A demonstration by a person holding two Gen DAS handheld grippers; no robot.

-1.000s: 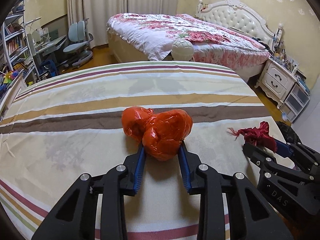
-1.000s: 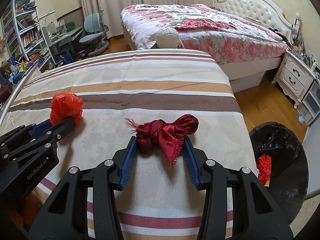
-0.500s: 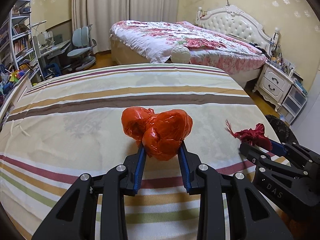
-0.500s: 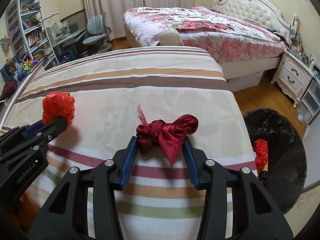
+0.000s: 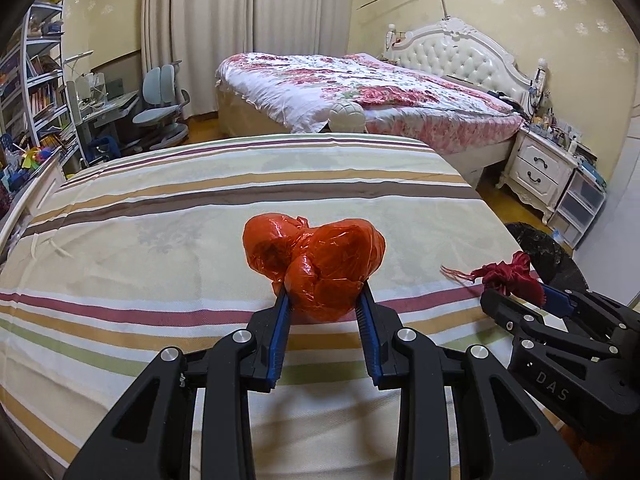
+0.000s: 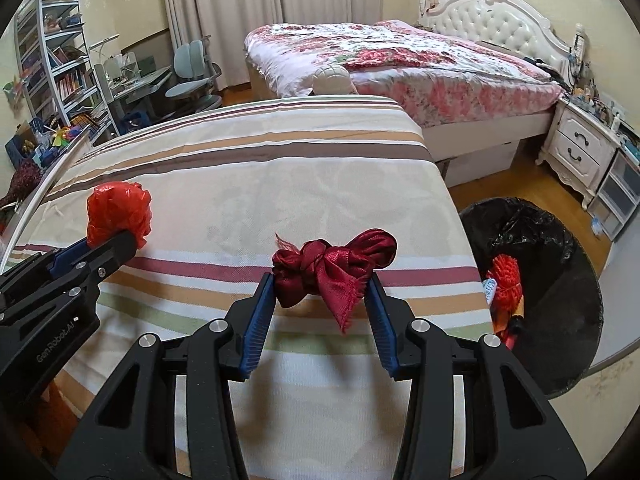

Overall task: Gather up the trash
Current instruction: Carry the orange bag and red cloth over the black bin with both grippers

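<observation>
Since a second ago both grippers have drawn back across the striped bedspread [image 6: 280, 184], so more of its near stripes show and the black-lined bin [image 6: 560, 240] sits fuller in the right wrist view. The left gripper [image 5: 323, 300] stays clamped, jaws narrowly apart, on a crinkled, glossy orange-red plastic bag [image 5: 316, 256] balled into lumpy lobes and held above the cloth. The right gripper [image 6: 323, 280] keeps its blue ribbed pads pressed on a knotted dark-red satin ribbon [image 6: 332, 264] with frayed ends. A fuzzy red-orange tassel [image 6: 506, 276] lies inside the bin.
</observation>
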